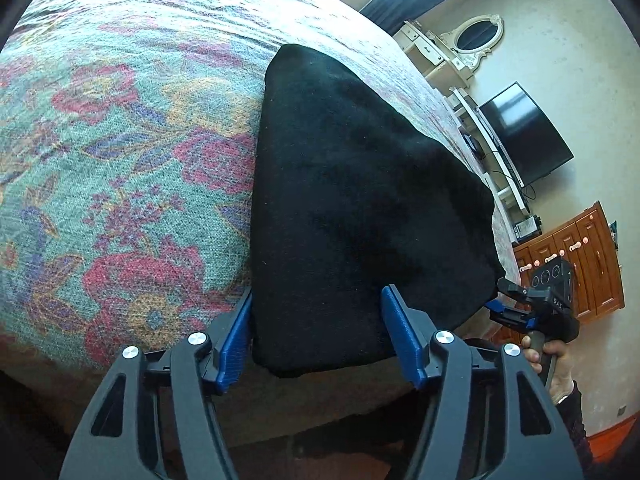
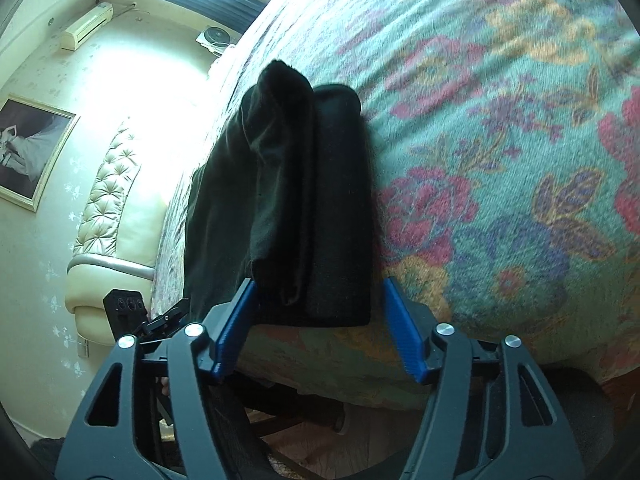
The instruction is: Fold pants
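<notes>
The black pants (image 1: 352,200) lie folded in a compact bundle on the flowered bedspread (image 1: 120,140), close to the bed's near edge. My left gripper (image 1: 320,332) is open, its blue pads either side of the bundle's near end. The right gripper (image 1: 532,304) shows at the bundle's right corner in the left wrist view. In the right wrist view the pants (image 2: 296,200) show stacked folds with a loose upper layer. My right gripper (image 2: 318,324) is open, its pads apart at the bundle's near edge. The left gripper (image 2: 160,320) shows at lower left.
The bedspread (image 2: 500,160) stretches wide beside the pants. A television (image 1: 524,132), a mirror (image 1: 478,36) and wooden drawers (image 1: 576,264) stand along the wall. A padded headboard (image 2: 108,200), a framed picture (image 2: 28,148) and an air conditioner (image 2: 86,26) are on the other side.
</notes>
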`<state>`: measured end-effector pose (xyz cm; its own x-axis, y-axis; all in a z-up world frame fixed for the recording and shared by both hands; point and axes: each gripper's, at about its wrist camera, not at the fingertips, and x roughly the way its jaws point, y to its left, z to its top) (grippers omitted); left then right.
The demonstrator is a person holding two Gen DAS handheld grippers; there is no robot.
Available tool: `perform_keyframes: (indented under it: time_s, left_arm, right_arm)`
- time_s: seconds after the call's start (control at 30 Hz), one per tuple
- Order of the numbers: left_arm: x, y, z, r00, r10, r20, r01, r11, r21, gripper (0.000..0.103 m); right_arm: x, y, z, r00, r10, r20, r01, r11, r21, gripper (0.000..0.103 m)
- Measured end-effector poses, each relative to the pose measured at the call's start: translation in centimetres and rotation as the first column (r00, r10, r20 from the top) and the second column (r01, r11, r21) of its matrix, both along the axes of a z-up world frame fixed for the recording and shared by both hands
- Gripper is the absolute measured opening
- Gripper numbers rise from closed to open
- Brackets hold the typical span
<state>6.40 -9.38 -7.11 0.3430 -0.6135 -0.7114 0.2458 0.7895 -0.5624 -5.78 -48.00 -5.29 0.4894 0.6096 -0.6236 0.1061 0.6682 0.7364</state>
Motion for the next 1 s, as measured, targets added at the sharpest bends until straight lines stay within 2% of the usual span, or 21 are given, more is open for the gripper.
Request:
perform_keyframes:
  time_s: [0.07, 0.13, 0.2, 0.33, 0.53, 0.63, 0.73, 0.83, 0.9, 0.93, 0.97, 1.0]
  left_arm:
    - [0.1, 0.4, 1.1, 0.998, -0.003, 0.056, 0.002, 1.0, 0.013, 0.076]
    - [0.8, 0.7, 2.0, 0.992, -0.012, 0.124, 0.008, 1.0, 0.03, 0.079]
    - [2.0, 0.9, 2.1, 0.991, -0.02, 0.134, 0.019, 1.0, 0.014, 0.081]
    - [5.9, 0.8, 0.9, 0.997, -0.049, 0.057, 0.054, 0.994, -0.099, 0.084]
    - [11.3, -0.1, -1.7, 0.998, -0.064, -0.001, 0.063, 0.989, -0.133, 0.084]
    - [13.1, -0.6, -1.9, 0.997, -0.072, -0.013, 0.069, 0.984, -0.167, 0.083]
    - [14.7, -0.2, -2.0, 0.997, -0.063, -0.049, 0.048, 0.966, -0.252, 0.084]
    - [15.9, 0.1, -2.7, 0.994, -0.029, -0.109, -0.01, 0.941, -0.338, 0.084]
    - [16.3, 0.0, -2.8, 0.992, -0.013, -0.128, -0.033, 0.934, -0.355, 0.084]
    - [16.3, -0.2, -2.7, 0.991, -0.015, -0.13, -0.032, 0.937, -0.347, 0.085]
    - [16.3, -0.4, -2.5, 0.992, -0.022, -0.125, -0.022, 0.941, -0.337, 0.085]
    - [16.2, -0.6, -2.4, 0.992, -0.028, -0.12, -0.013, 0.945, -0.328, 0.085]
  right_arm:
    - [0.3, -0.9, 1.0, 0.999, -0.026, 0.035, 0.027, 0.999, -0.025, 0.08]
    - [1.1, -1.8, 1.3, 0.997, -0.057, 0.058, 0.057, 0.998, -0.004, 0.084]
    - [2.6, -2.1, 1.2, 0.996, -0.069, 0.064, 0.067, 0.997, 0.031, 0.087]
    - [6.1, -1.8, -0.3, 0.998, -0.055, 0.037, 0.053, 0.997, 0.05, 0.087]
    - [10.4, -1.1, -1.4, 0.997, -0.04, 0.059, 0.031, 0.988, 0.153, 0.089]
    - [12.2, -0.8, -1.5, 0.998, -0.02, 0.055, 0.01, 0.983, 0.182, 0.091]
    - [13.5, -0.8, -1.6, 0.999, -0.01, 0.052, 0.0, 0.979, 0.203, 0.093]
    - [14.1, -1.1, -1.8, 0.998, -0.013, 0.054, 0.0, 0.974, 0.226, 0.093]
    - [14.4, -1.2, -1.8, 0.998, -0.014, 0.056, 0.0, 0.972, 0.234, 0.093]
    - [14.5, -1.1, -1.7, 0.998, -0.009, 0.06, -0.005, 0.974, 0.227, 0.091]
    - [14.7, -1.0, -1.6, 0.998, -0.008, 0.061, -0.005, 0.978, 0.21, 0.081]
    - [14.7, -0.9, -1.7, 0.999, -0.006, 0.052, -0.004, 0.983, 0.186, 0.065]
